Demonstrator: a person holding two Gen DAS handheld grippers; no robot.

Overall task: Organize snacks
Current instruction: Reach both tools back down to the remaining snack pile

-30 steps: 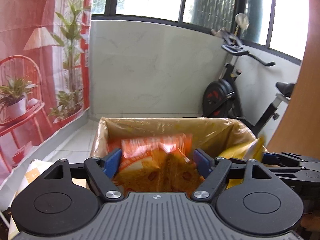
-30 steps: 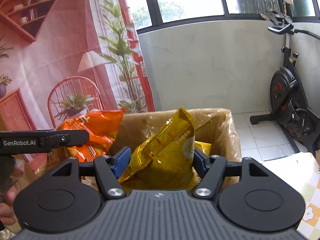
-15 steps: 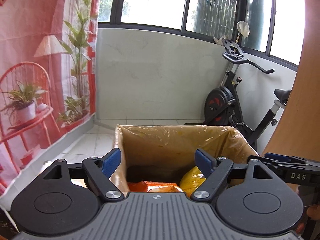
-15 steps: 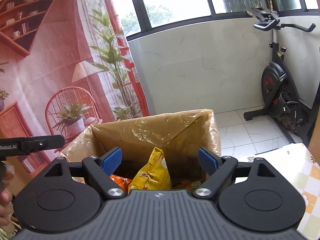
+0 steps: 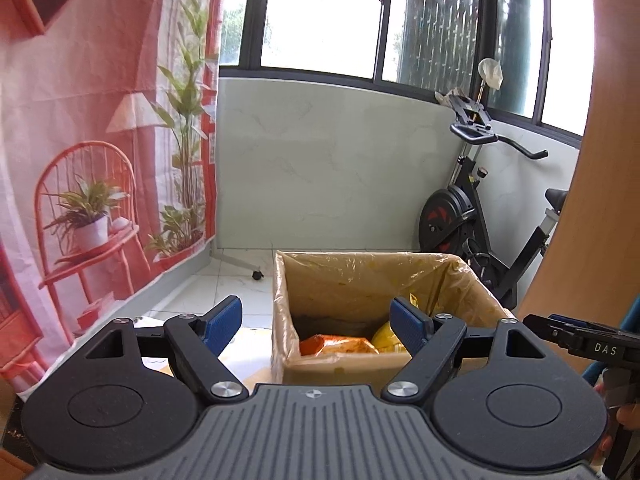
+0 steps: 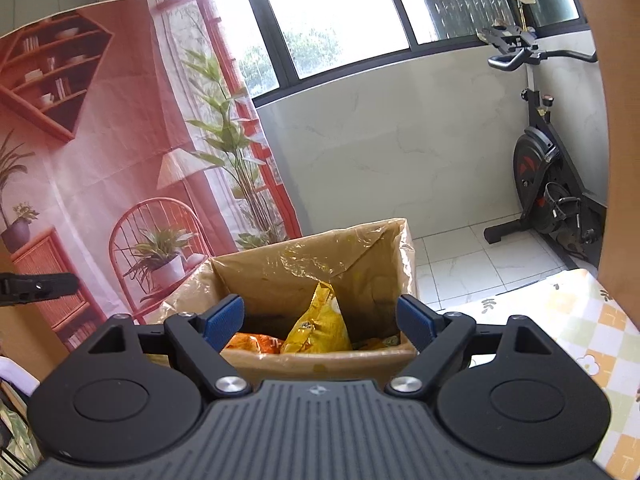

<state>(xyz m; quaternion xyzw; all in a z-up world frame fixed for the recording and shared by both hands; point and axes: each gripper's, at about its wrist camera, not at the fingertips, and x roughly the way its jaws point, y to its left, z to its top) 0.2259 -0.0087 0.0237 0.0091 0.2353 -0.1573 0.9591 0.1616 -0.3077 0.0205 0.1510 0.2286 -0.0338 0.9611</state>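
The left gripper [image 5: 316, 322] is standing released, its blue pads wide apart and gripping nothing; the right gripper [image 6: 320, 320] is likewise spread and empty. Just ahead of and below both, a cardboard box [image 6: 320, 360] lined with clear plastic is holding an orange snack bag [image 5: 338, 345] and a yellow snack bag [image 6: 318, 326]. Farther beyond, an exercise bike [image 5: 468, 216] is standing by the wall.

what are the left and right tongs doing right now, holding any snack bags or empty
Left tongs: open, holding nothing.
Right tongs: open, holding nothing; the yellow snack bag sits in the box.
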